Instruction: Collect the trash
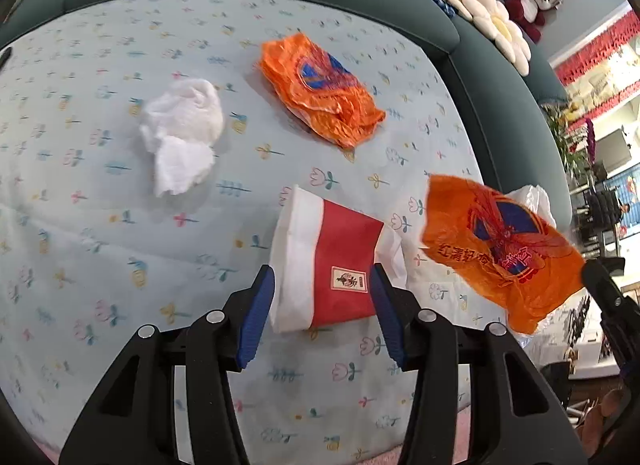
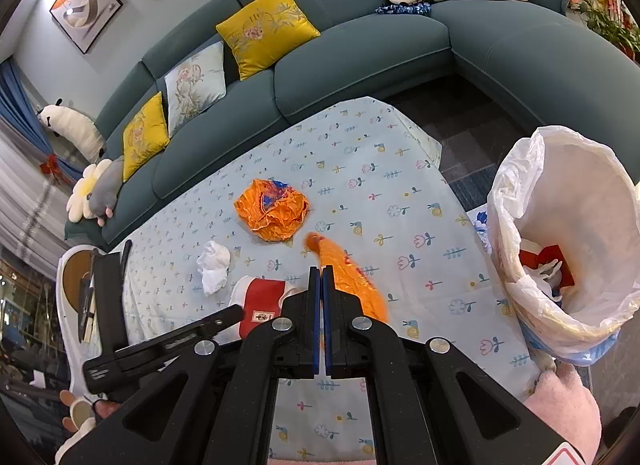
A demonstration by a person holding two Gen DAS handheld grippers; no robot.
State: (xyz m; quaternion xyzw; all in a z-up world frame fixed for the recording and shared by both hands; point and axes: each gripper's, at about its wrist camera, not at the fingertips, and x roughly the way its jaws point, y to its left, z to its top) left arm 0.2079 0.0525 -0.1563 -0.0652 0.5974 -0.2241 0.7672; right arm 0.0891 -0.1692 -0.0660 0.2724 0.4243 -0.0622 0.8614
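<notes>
My left gripper (image 1: 323, 285) is open, its blue pads on either side of a red and white paper bag (image 1: 328, 261) that lies on the floral tablecloth (image 1: 100, 225). The bag also shows in the right wrist view (image 2: 260, 301). My right gripper (image 2: 321, 273) is shut on an orange plastic bag (image 2: 352, 277) and holds it above the table; it shows in the left wrist view (image 1: 500, 245) at the right. A second crumpled orange bag (image 1: 320, 89) and a white tissue wad (image 1: 180, 133) lie farther back on the cloth.
A bin lined with a white bag (image 2: 568, 245) stands at the table's right edge with red and white trash inside. A teal sofa (image 2: 360, 65) with yellow cushions (image 2: 268, 29) wraps the table's far side. A pink towel (image 2: 564, 405) lies near the bin.
</notes>
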